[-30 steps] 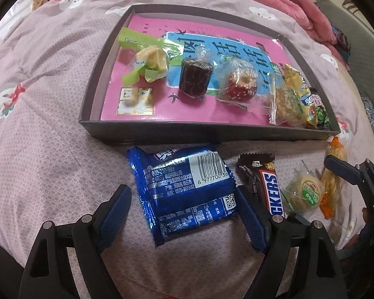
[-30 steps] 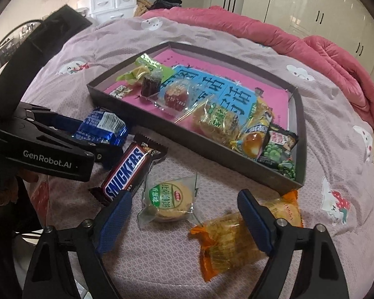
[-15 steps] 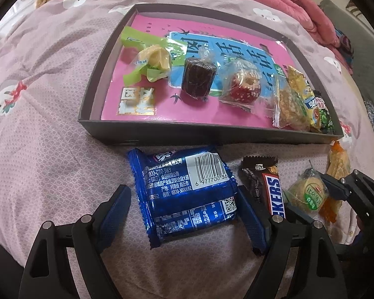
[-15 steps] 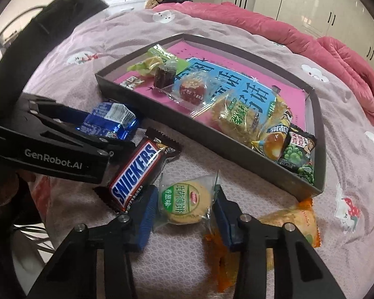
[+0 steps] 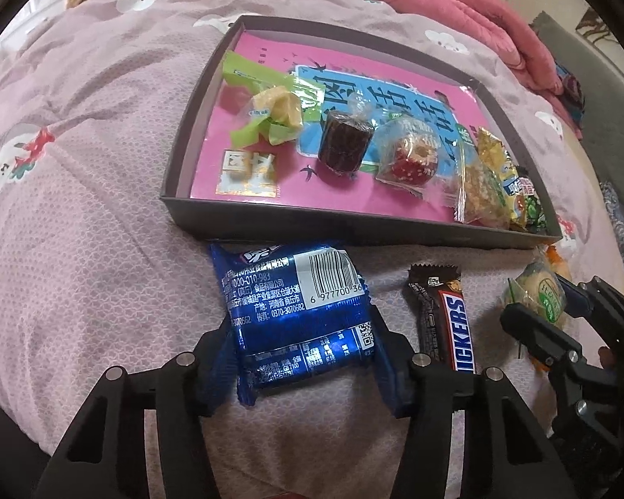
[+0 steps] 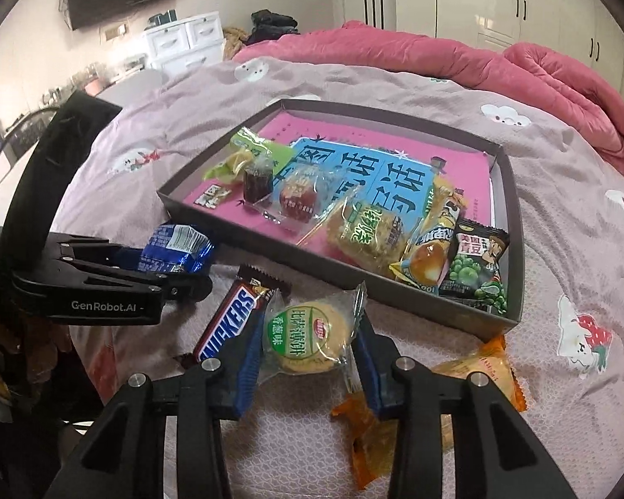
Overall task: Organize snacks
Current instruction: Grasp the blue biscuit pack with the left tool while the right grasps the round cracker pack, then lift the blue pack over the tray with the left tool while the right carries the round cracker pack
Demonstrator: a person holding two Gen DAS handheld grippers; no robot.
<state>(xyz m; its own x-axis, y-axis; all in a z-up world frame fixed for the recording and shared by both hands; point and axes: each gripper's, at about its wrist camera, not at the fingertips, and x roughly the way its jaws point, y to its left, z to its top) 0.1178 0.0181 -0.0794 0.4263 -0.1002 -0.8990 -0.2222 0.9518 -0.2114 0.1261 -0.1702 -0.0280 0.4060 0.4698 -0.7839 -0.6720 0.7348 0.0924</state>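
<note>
The left tool is closing, its blue pads pressed to both sides of the blue snack packet, barcode side up, which lies on the bed just at six o'clock of the tray. Moving right, the Snickers bar lies untouched on the quilt between the two tools, close beside the left tool's right finger.

Over to the right tool: narrowed, and pinching the round biscuit pack with the green label, clear wrapper bunched against the pads. At its four o'clock an orange-wrapped snack sits on the bed, partly under the right finger.

Now the tray, a shallow dark box with a pink and blue printed sheet on its floor. Along its near side, left to right: a green-wrapped yellow sweet at nine o'clock, a dark round cake, a red ring-shaped snack in clear film in the middle, then a crispy yellow snack pack, a yellow packet with an egg picture, and a green pea packet in the three o'clock corner.
</note>
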